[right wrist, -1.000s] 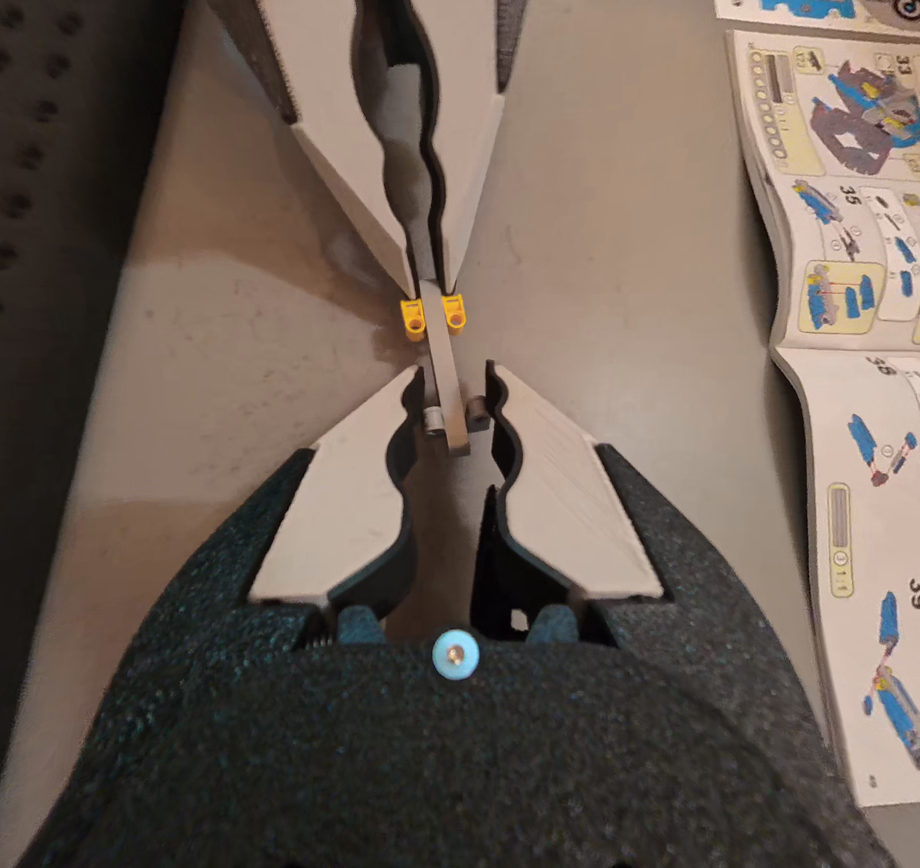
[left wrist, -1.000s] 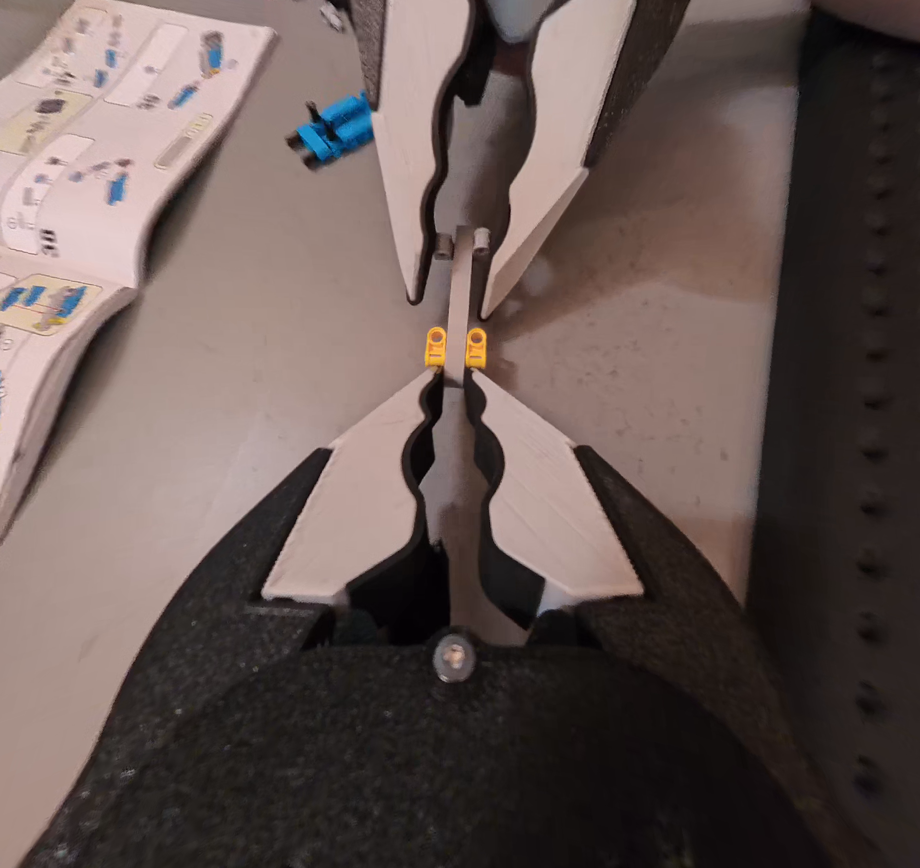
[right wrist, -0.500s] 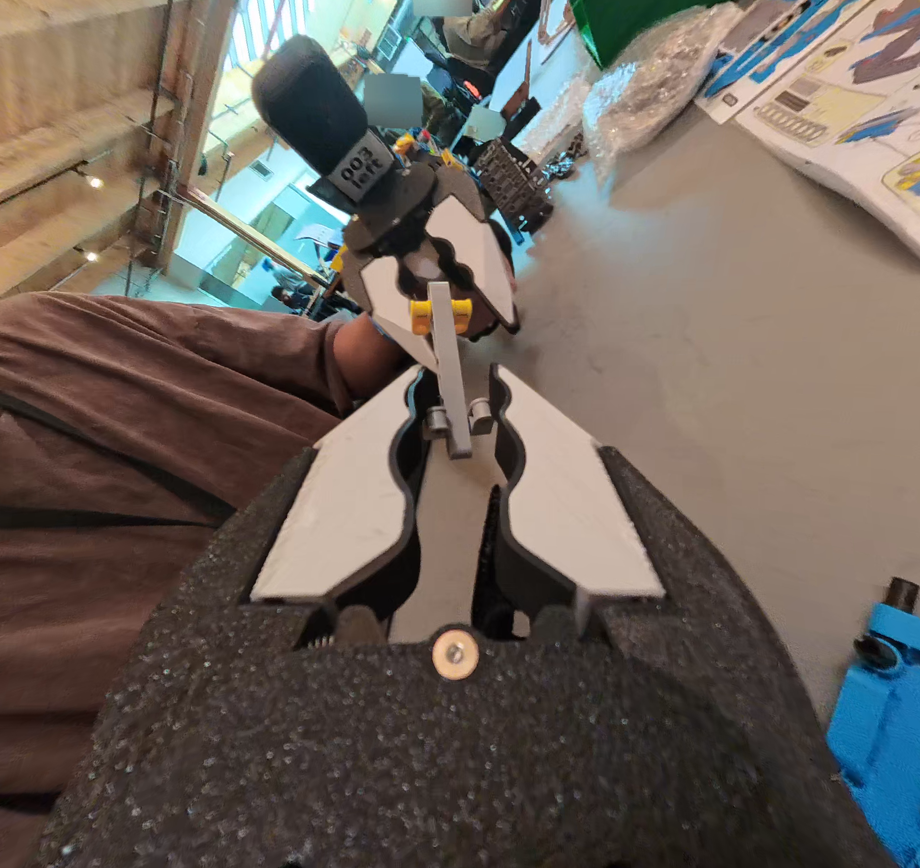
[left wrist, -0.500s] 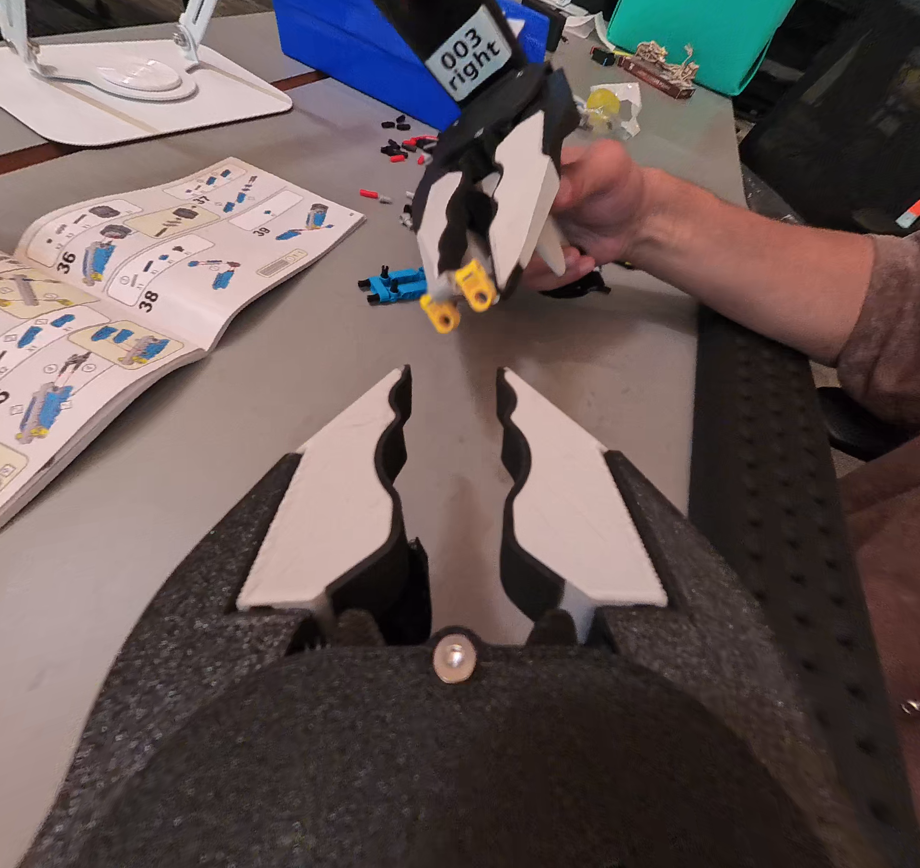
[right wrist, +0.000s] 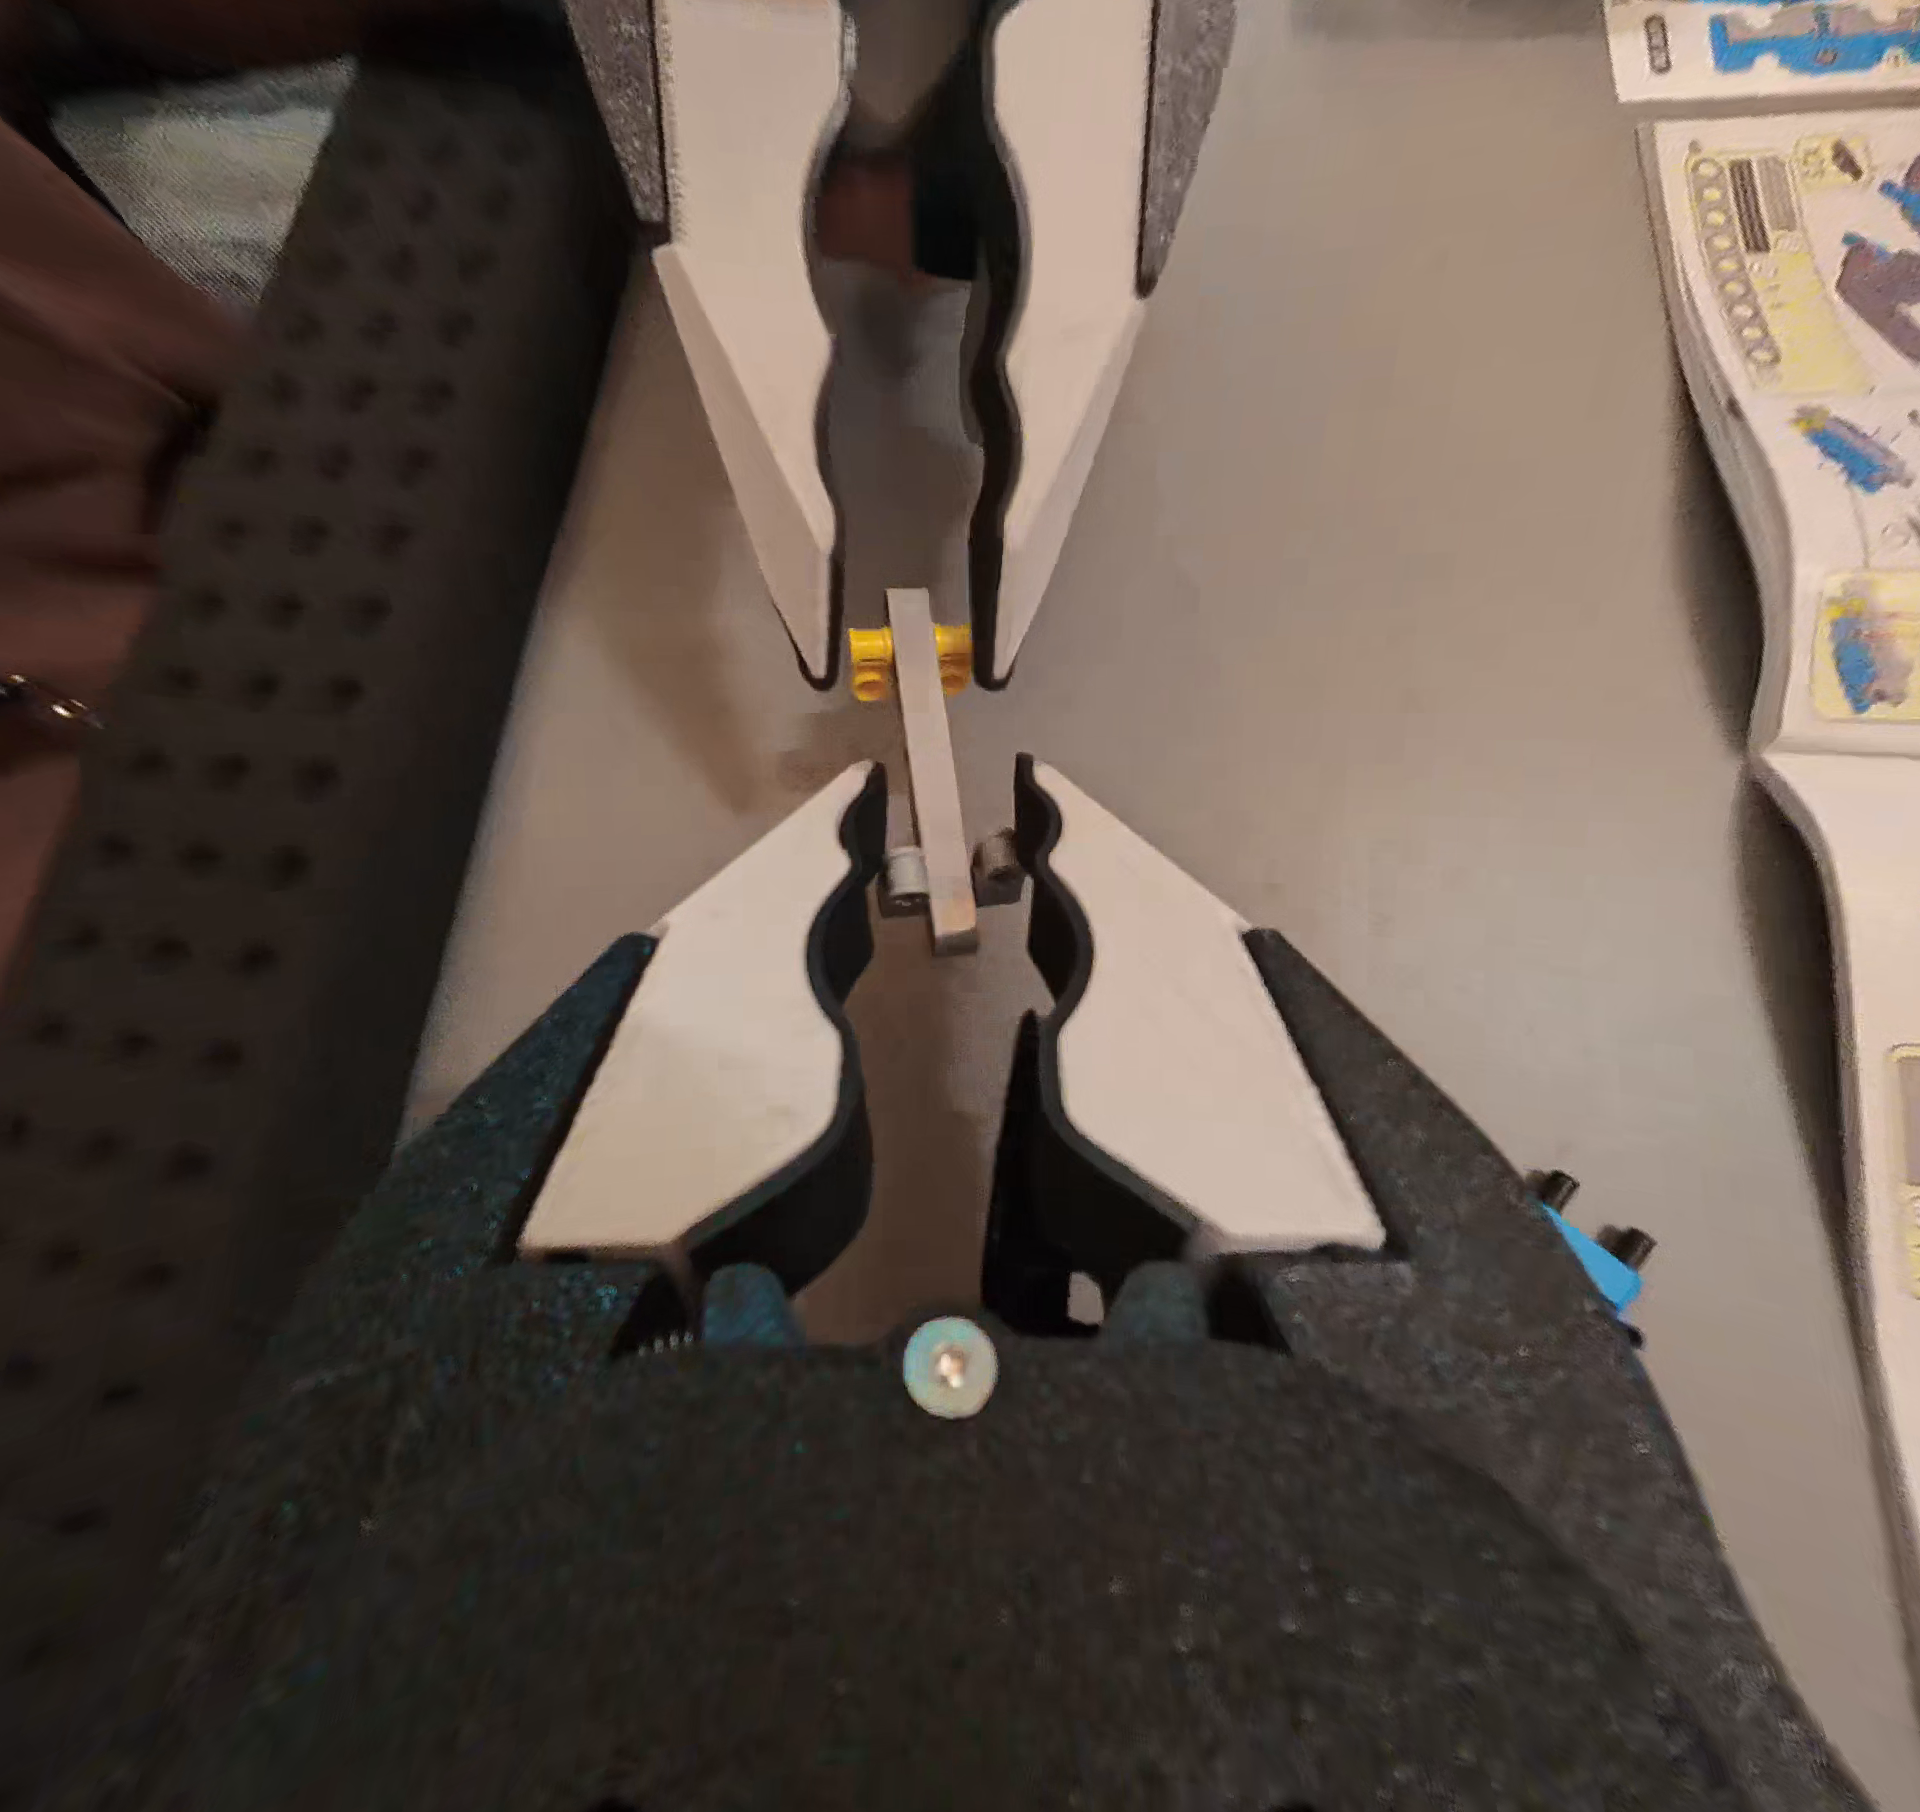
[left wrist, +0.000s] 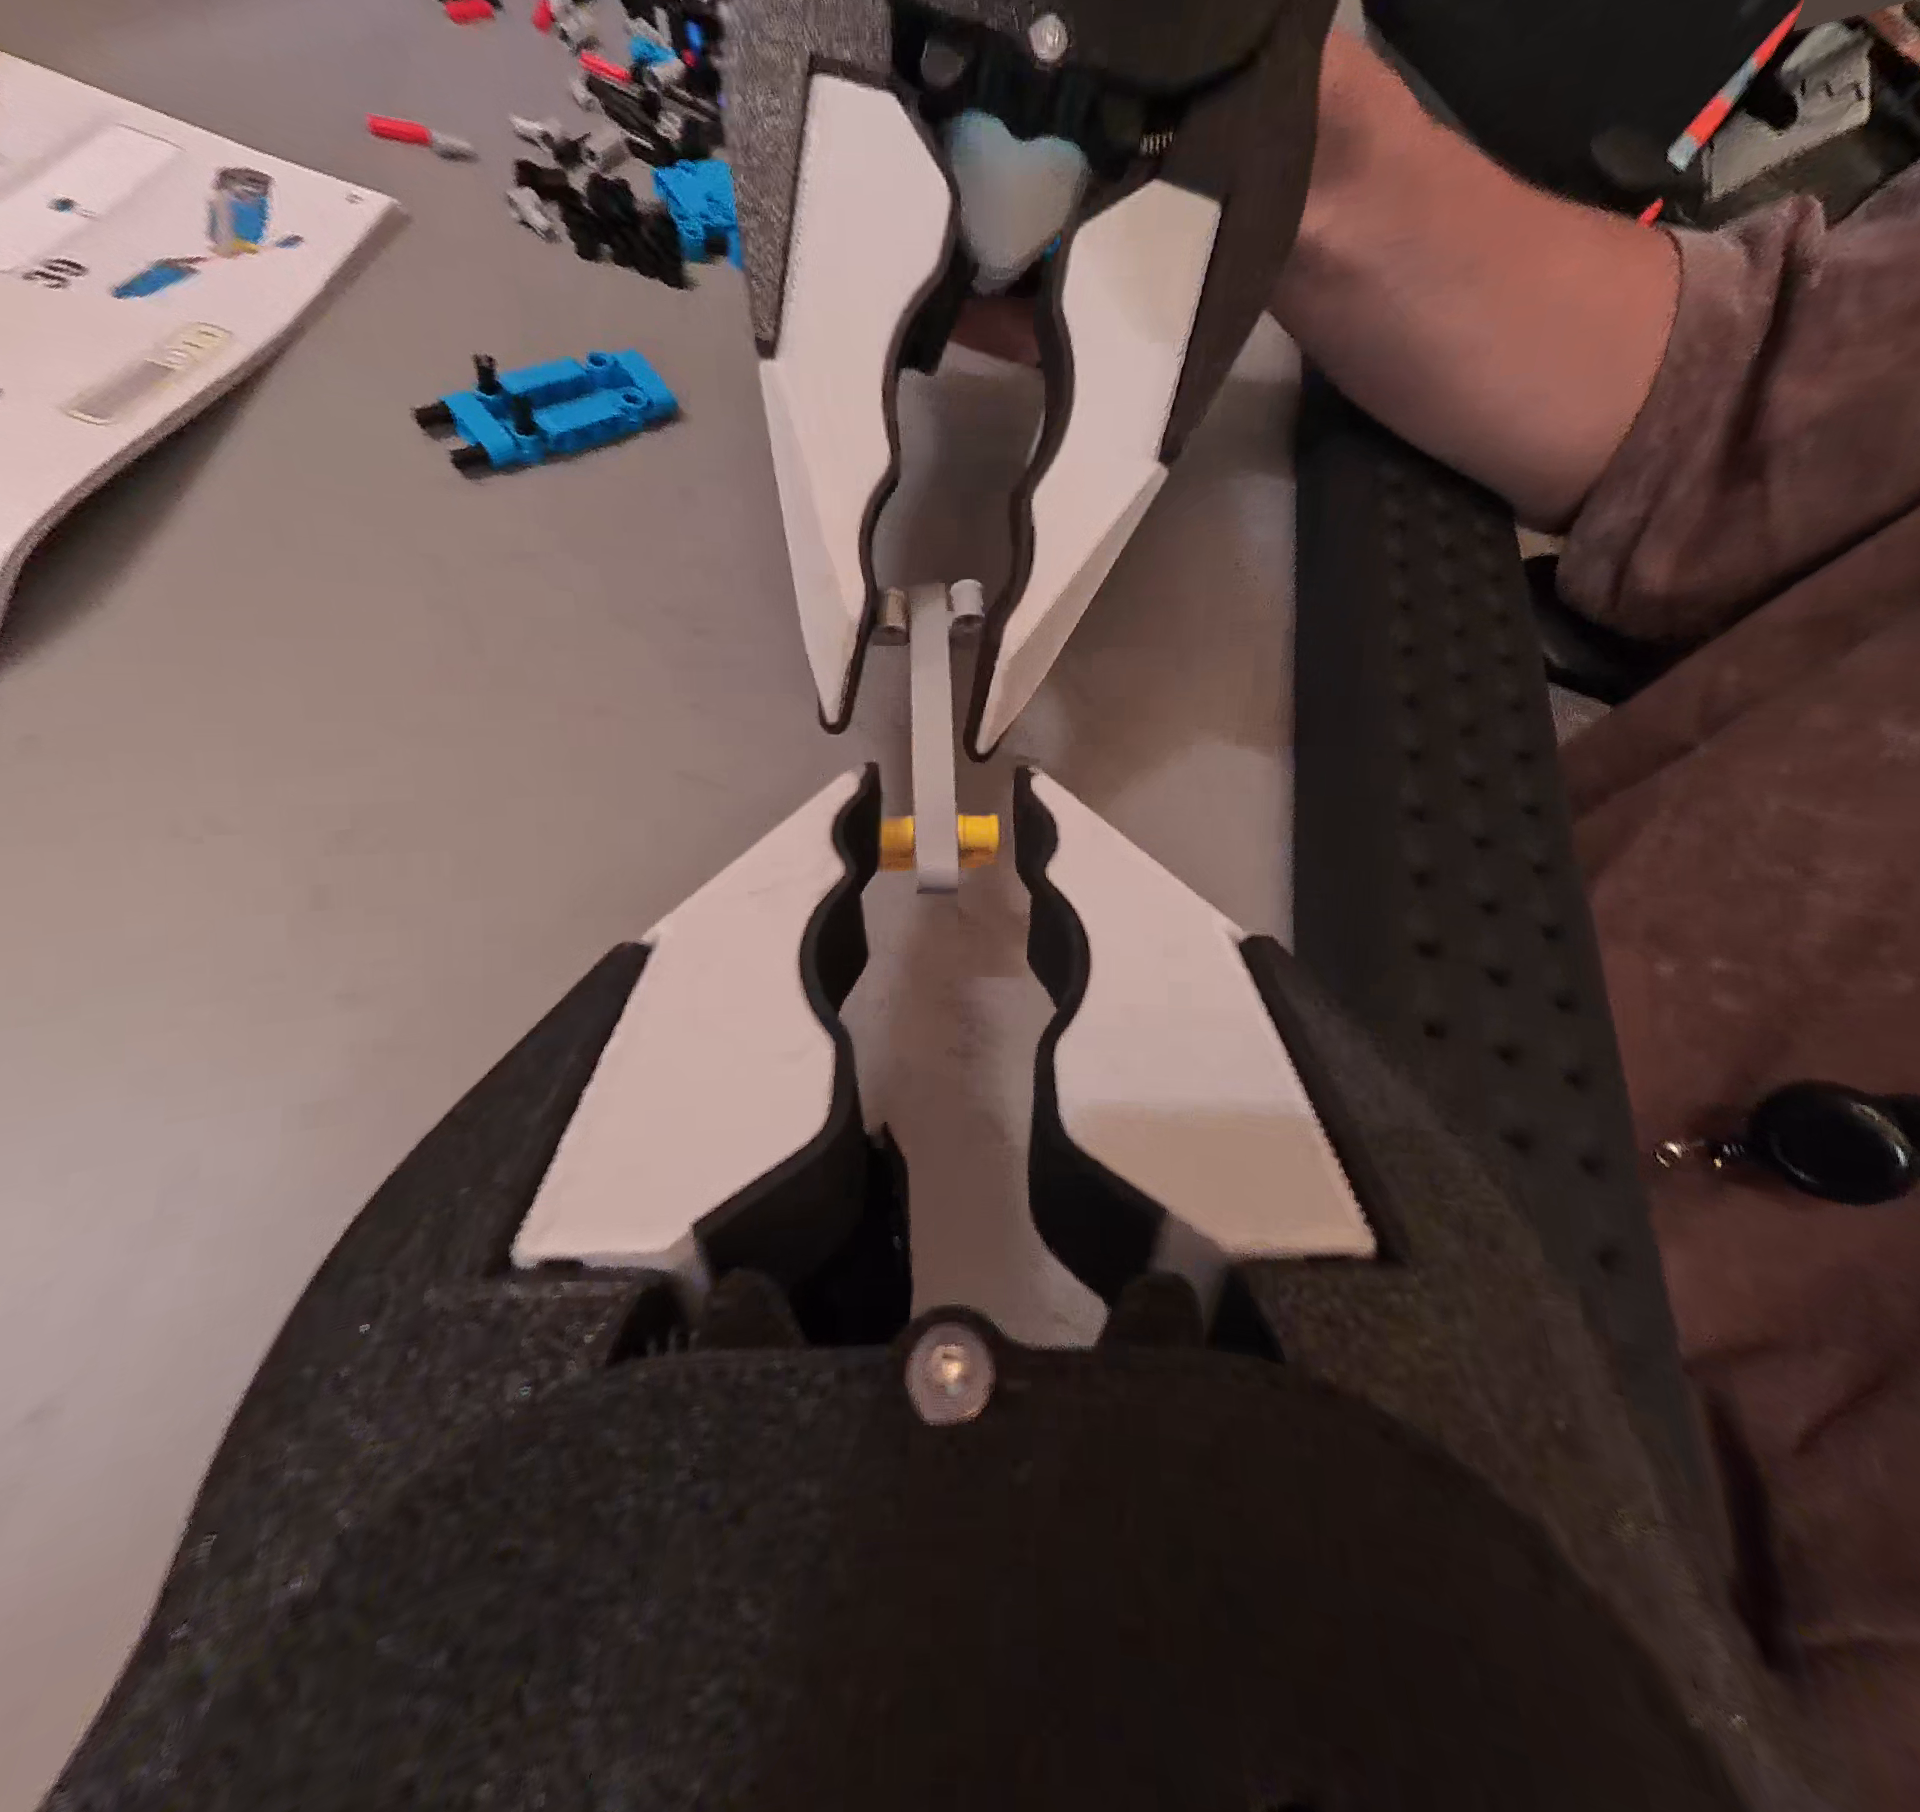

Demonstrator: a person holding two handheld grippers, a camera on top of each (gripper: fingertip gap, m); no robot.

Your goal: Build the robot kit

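A thin grey beam (left wrist: 932, 702) spans the two grippers just above the grey table (left wrist: 312, 827). It has two yellow connectors (left wrist: 896, 832) at one end and two grey pins (left wrist: 968, 601) at the other. My right gripper (right wrist: 948, 770) is shut on the pin end (right wrist: 904, 869) of the beam (right wrist: 930, 775). It points at me in the left wrist view (left wrist: 909, 723). My left gripper (left wrist: 945, 775) is open, its jaws either side of the yellow connectors (right wrist: 871, 656) with a small gap. It also shows in the right wrist view (right wrist: 906, 671).
A blue brick assembly (left wrist: 551, 406) lies left of the grippers, with a pile of small loose parts (left wrist: 613, 152) behind it. An open instruction booklet (left wrist: 125, 308) lies at the far left. A black perforated mat (left wrist: 1455, 827) runs along the table edge, under a person's forearm (left wrist: 1455, 308). Less than 4 cm separates the two grippers' tips.
A second ago my left gripper was shut on the beam. Half a second ago it was open and apart, the right holding the beam aloft. Now they meet tip to tip, low.
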